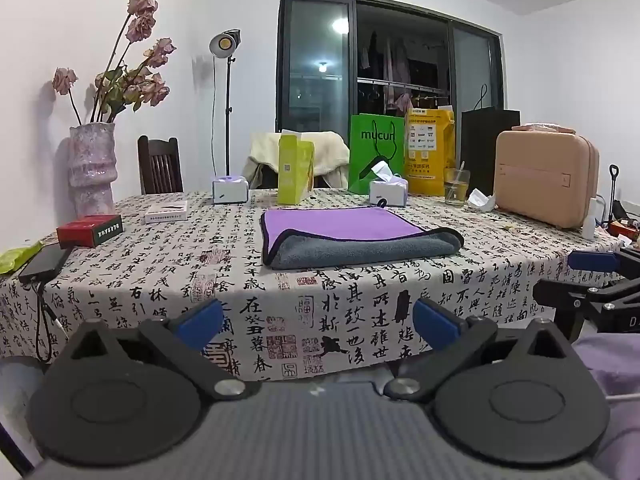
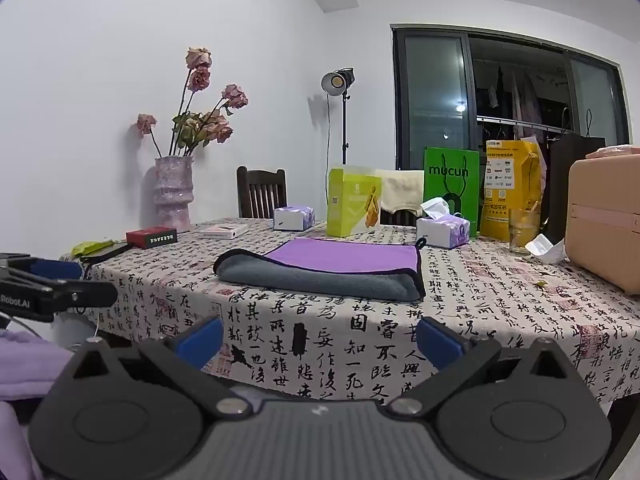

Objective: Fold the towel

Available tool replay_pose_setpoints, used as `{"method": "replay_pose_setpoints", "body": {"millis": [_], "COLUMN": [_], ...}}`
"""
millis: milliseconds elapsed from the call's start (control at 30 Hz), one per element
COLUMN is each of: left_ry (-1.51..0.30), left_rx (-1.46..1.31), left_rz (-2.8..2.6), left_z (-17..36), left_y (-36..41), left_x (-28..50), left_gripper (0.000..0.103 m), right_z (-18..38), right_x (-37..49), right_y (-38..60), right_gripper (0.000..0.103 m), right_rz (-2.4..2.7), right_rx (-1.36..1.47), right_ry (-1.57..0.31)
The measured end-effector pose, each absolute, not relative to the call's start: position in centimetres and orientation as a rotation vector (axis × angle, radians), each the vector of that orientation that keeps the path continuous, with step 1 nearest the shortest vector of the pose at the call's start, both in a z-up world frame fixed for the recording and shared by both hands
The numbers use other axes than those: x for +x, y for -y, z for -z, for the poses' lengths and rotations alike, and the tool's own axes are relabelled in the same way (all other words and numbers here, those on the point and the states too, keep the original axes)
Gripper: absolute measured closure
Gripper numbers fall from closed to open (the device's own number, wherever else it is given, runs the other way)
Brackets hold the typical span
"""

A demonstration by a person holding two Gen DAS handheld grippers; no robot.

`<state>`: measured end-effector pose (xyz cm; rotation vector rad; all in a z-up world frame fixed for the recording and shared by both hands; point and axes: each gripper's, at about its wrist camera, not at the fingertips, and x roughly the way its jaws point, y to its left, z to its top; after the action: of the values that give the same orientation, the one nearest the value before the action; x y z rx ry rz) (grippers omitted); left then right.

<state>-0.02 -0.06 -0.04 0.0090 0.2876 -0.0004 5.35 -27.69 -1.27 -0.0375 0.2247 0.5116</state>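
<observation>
The towel (image 1: 352,236) lies near the middle of the tabletop (image 1: 160,272), purple face up with its near edge turned back to show a grey underside bound in black; in the right wrist view the same towel (image 2: 332,268) has its grey roll facing the camera. The left tool (image 1: 318,322) hangs off the near edge of the tabletop with its blue pads wide apart and nothing between them, and the right tool (image 2: 320,338) is held the same way, pads apart and empty, well short of the towel. The cloth covering the tabletop is printed all over with black Chinese calligraphy and red seal stamps. Behind the towel stands a green paper bag (image 1: 376,152) lettered "mucun", beside a yellow bag (image 1: 430,148) with small printed logos too fine to read. A lime-green carton (image 1: 294,172) carries a QR code. Two tissue packs (image 1: 389,192) sit near the bags. At the left a red box (image 1: 89,231) bears white lettering that cannot be made out. In the right wrist view the other tool's body shows "Robot.AI".
</observation>
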Motion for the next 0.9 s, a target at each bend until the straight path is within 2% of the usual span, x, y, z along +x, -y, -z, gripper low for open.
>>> {"method": "replay_pose_setpoints", "body": {"millis": [900], "left_ry": [-0.284], "left_rx": [0.005], "left_rz": [0.002], "left_z": [-0.25], "left_y": [-0.11], "left_x": [-0.06], "left_gripper": [0.000], "right_z": [1.31], "right_x": [5.37], "right_y": [27.68], "right_gripper": [0.000], "right_rz": [-0.508], "right_rx": [-0.041], "right_ry": [-0.218]}}
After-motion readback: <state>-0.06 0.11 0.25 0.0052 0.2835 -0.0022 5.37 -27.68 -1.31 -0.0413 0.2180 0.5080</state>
